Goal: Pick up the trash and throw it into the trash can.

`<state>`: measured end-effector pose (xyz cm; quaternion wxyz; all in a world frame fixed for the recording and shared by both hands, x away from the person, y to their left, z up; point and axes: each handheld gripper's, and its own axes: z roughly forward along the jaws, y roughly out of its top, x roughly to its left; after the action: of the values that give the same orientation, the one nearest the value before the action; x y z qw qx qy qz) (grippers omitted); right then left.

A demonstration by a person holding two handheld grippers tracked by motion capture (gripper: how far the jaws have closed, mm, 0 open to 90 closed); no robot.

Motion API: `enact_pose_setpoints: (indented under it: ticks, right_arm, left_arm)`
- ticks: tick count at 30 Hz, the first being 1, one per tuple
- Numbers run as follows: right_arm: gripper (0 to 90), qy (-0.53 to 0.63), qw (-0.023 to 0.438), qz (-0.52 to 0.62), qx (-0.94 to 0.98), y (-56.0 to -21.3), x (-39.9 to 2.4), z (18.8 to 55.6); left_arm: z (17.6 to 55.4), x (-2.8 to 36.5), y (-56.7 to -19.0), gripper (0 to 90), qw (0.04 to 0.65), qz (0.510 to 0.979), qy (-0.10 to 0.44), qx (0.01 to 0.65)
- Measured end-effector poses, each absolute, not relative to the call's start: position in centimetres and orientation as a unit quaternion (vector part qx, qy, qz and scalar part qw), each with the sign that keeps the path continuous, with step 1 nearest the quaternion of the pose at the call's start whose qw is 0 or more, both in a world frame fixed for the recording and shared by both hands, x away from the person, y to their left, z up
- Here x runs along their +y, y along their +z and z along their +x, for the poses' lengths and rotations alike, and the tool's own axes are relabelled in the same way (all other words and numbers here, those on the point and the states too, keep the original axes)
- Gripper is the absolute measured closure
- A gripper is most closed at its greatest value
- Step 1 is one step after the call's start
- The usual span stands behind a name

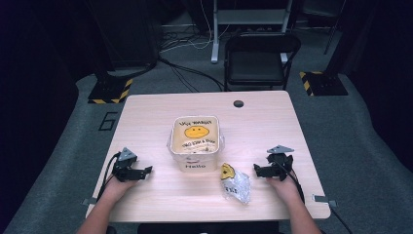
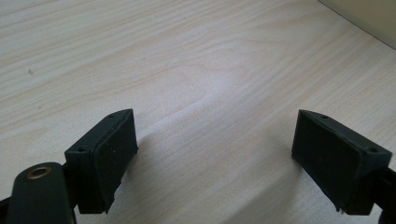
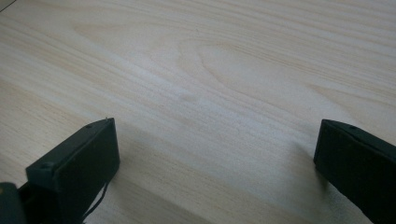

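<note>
— Forearms come in at the bottom edge of the high view, one to each side; what am I holding?

— I have the left gripper point(image 1: 146, 170) low over the wooden table point(image 1: 263, 122), near its left front edge, jaws pointing toward the middle. From its own view the two black pads point(image 2: 109, 154) stand wide apart with bare wood between them. Nothing is pinched.

— And the other hand?

— My right gripper point(image 1: 255, 169) sits mirrored near the right front edge, its grey three-cornered plate on top. Its own view shows the pads point(image 3: 79, 168) spread just as wide, again with only wood grain between them.

— Where is the work?

— Between my two grippers. A crumpled clear plastic bag point(image 1: 237, 185) lies flat near the front of the table, just left of the right gripper's tips and apart from them. A yellow piece point(image 1: 227, 171) shows at its upper end; I cannot tell whether it is inside the bag or resting on it.

— Anything else on the table?

— A square white tub point(image 1: 195, 165) stands in the middle, just beyond the bag, lined with a sheet printed with a yellow smiley face, and with "Hello" on its near wall. The left gripper is well clear of it. Beyond the table stands a black folding chair point(image 1: 258, 61).
</note>
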<state>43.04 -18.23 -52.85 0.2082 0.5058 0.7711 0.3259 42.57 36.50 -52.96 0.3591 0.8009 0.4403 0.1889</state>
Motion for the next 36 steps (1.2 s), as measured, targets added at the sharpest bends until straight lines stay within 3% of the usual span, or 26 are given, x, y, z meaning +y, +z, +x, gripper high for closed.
enact_pose_setpoints:
  ticks: [26,30,36]
  right_arm:
    - [0.2,0.325,0.209,0.498,0.776,-52.82,-18.25,43.02]
    - [2.8,0.322,0.205,0.495,0.78,-52.65,-18.33,42.98]
    - [15.7,0.314,0.191,0.492,0.789,-51.96,-18.75,42.79]
  left_arm:
    - [42.58,36.57,-52.94,14.1,0.359,0.802,0.188,0.438]
    - [42.59,36.57,-52.94,14.1,0.359,0.802,0.188,0.438]
    - [42.63,36.57,-52.93,14.1,0.359,0.803,0.187,0.438]
